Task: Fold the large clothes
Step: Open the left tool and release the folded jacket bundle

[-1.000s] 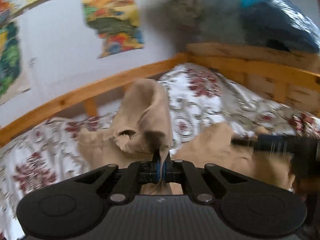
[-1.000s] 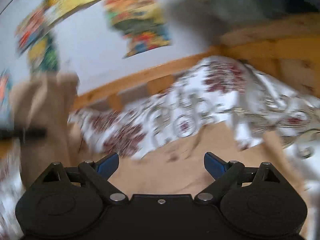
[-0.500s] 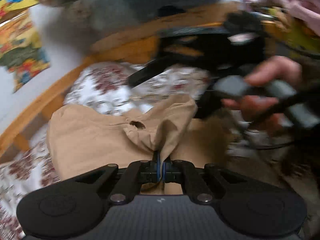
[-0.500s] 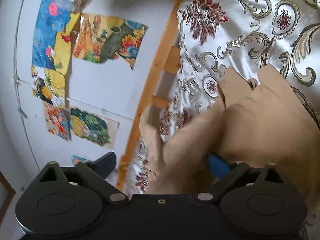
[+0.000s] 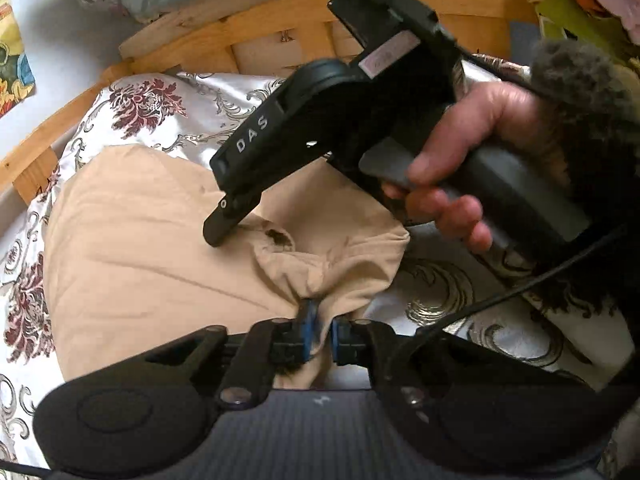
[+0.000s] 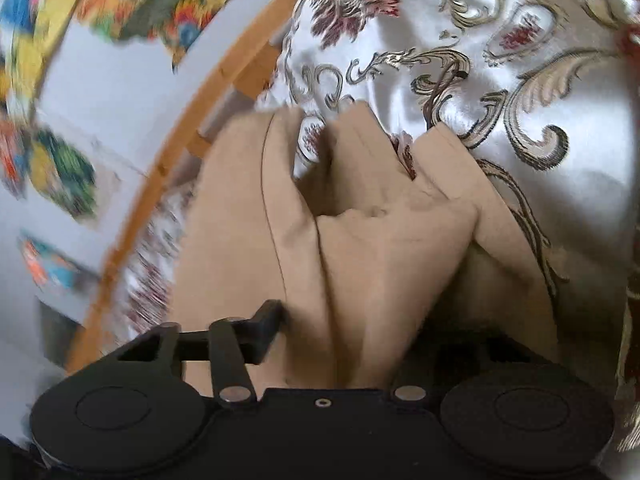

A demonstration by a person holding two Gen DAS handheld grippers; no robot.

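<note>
A tan garment (image 5: 152,248) lies folded over on the floral satin bedspread (image 5: 168,108). My left gripper (image 5: 322,338) sits low at the garment's near edge. Its jaws are opening, the blue pads (image 5: 306,334) slightly apart with a bunched fold loose between them. A hand (image 5: 460,176) holds my right gripper (image 5: 220,228), whose tip rests on the cloth beside a small hole (image 5: 276,236). In the right wrist view the right gripper (image 6: 324,332) is closing around thick folds of the tan garment (image 6: 380,248). Its left finger (image 6: 268,330) shows; cloth hides the right one.
The wooden bed frame (image 5: 280,24) curves round the far side, against a white wall with colourful posters (image 6: 120,12). Bundled clothes (image 5: 588,4) pile up at the top right. A black cable (image 5: 504,300) runs across the bedspread on the right.
The left gripper came down with the garment, which now lies on the bed, and its pads have parted a little. The right gripper dropped onto the cloth and its jaws have narrowed around the folds.
</note>
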